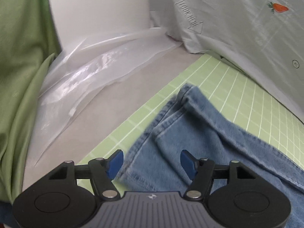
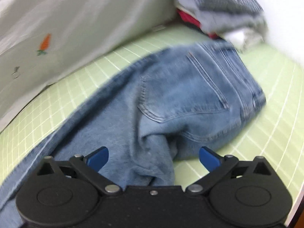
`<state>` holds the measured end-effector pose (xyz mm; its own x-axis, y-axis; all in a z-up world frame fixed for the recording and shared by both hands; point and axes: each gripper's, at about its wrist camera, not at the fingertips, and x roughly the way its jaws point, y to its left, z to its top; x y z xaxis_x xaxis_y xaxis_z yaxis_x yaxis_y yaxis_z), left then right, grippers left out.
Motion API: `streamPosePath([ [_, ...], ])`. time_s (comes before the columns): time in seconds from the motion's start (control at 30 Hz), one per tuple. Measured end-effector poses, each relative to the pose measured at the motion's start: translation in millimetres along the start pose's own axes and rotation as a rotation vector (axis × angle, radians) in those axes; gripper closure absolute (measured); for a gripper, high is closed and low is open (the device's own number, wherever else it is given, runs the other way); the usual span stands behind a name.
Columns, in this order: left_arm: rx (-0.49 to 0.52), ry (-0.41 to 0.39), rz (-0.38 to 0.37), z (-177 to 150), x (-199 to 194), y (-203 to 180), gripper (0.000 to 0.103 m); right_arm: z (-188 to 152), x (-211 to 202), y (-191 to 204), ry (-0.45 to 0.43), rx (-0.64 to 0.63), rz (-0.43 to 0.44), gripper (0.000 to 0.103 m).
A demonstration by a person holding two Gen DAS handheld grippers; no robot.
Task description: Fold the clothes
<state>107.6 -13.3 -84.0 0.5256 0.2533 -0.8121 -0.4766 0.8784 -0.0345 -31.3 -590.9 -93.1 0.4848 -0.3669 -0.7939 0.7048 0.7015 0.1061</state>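
Light blue jeans (image 1: 199, 133) lie on a green grid mat (image 1: 237, 87). The left wrist view shows the leg hems stacked near the mat's edge. My left gripper (image 1: 151, 161) is open just above the hem end, holding nothing. The right wrist view shows the jeans' seat and back pocket (image 2: 180, 95), bunched near the crotch. My right gripper (image 2: 153, 157) is open over that bunched denim (image 2: 152, 152) and holds nothing.
A white cloth with an orange carrot print (image 1: 247, 19) hangs along the mat's far side; it also shows in the right wrist view (image 2: 57, 28). Clear plastic sheets (image 1: 85, 72) and green fabric (image 1: 22, 76) lie at the left. A pile of clothes (image 2: 218, 9) sits beyond the jeans.
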Motion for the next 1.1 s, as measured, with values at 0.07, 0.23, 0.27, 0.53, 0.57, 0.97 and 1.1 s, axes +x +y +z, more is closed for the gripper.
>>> streamPosePath([
  [0.07,0.002,0.002,-0.007,6.5,8.5,-2.5,0.036,-2.2,-1.1,5.4,0.003,-0.039,0.007,0.0],
  [0.23,0.012,0.045,-0.03,17.2,34.5,-10.1,0.039,-17.5,-6.1,14.7,0.022,-0.099,0.01,0.0],
  [0.27,0.007,0.056,-0.037,18.6,39.4,-11.2,0.042,-19.8,-7.8,16.6,0.027,-0.11,0.002,0.0],
  [0.53,-0.048,0.107,-0.038,22.5,69.4,-13.6,0.094,-25.1,-2.3,26.0,0.04,-0.113,-0.049,0.0],
  [0.57,-0.07,0.098,-0.047,23.2,67.3,-11.4,0.097,-25.8,-2.3,27.1,0.041,-0.111,-0.053,0.0],
  [0.97,-0.192,0.162,0.045,-24.8,15.7,43.2,0.09,-36.4,-6.8,48.1,0.047,-0.159,-0.048,0.0],
  [1.1,-0.136,0.12,0.068,-25.2,7.6,32.8,0.077,-39.5,-11.0,64.4,0.016,-0.257,-0.028,0.0],
])
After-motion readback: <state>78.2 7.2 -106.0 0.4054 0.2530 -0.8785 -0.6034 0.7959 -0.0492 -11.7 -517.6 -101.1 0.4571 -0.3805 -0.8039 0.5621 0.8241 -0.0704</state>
